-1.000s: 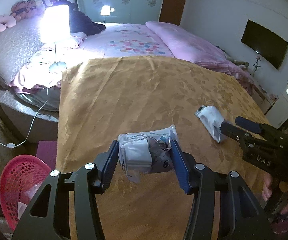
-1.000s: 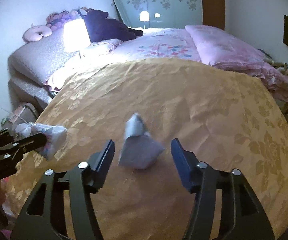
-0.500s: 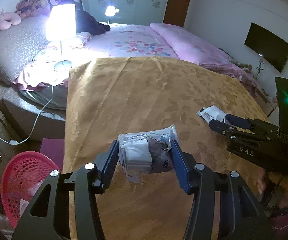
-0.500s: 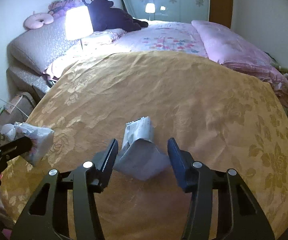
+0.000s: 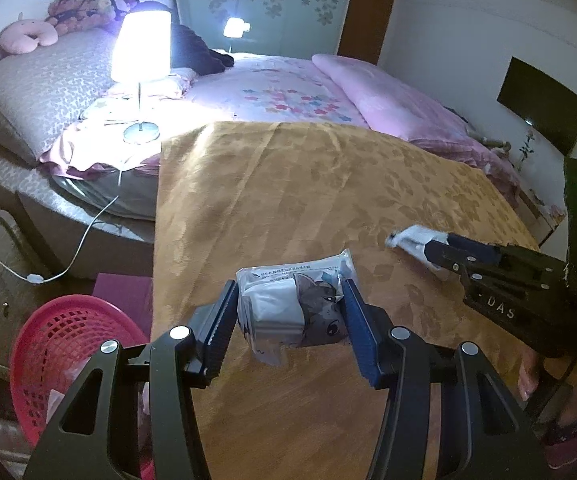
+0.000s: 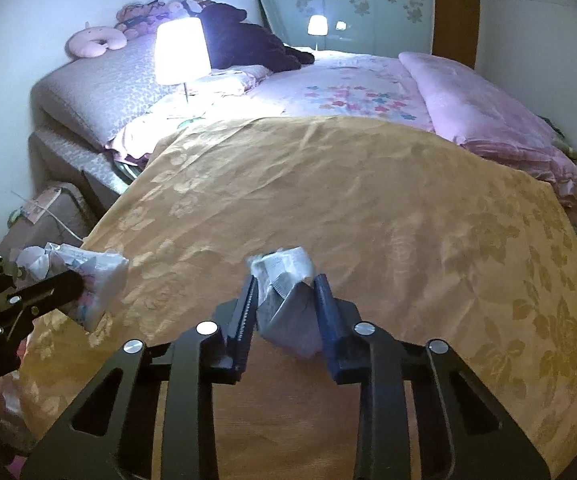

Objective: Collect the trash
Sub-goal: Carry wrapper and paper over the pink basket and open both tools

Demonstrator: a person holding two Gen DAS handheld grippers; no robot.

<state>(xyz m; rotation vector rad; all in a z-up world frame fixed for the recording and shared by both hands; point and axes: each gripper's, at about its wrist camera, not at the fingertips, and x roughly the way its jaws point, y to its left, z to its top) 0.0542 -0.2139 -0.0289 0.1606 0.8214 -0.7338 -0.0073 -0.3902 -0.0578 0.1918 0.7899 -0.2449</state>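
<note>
My left gripper [image 5: 288, 322] is shut on a white tissue pack with a cartoon print [image 5: 292, 306] and holds it above the gold bedspread [image 5: 308, 184]. My right gripper [image 6: 286, 308] is shut on a crumpled white and grey wrapper [image 6: 286, 280], lifted a little off the bedspread [image 6: 368, 200]. The right gripper also shows in the left wrist view [image 5: 434, 250] with the wrapper [image 5: 412, 238] sticking out of its tip. The left gripper shows in the right wrist view [image 6: 64, 284] with the tissue pack [image 6: 96, 276].
A red mesh basket [image 5: 64, 344] stands on the floor left of the bed's corner. A lit lamp [image 5: 141, 52] stands on the bed's far left, its cable [image 5: 68, 256] trailing to the floor. Pink bedding [image 5: 388, 100] lies beyond the bedspread.
My right gripper has closed on the wrapper and lifted it off the bedspread. My left gripper still holds the tissue pack and has drifted slightly left.
</note>
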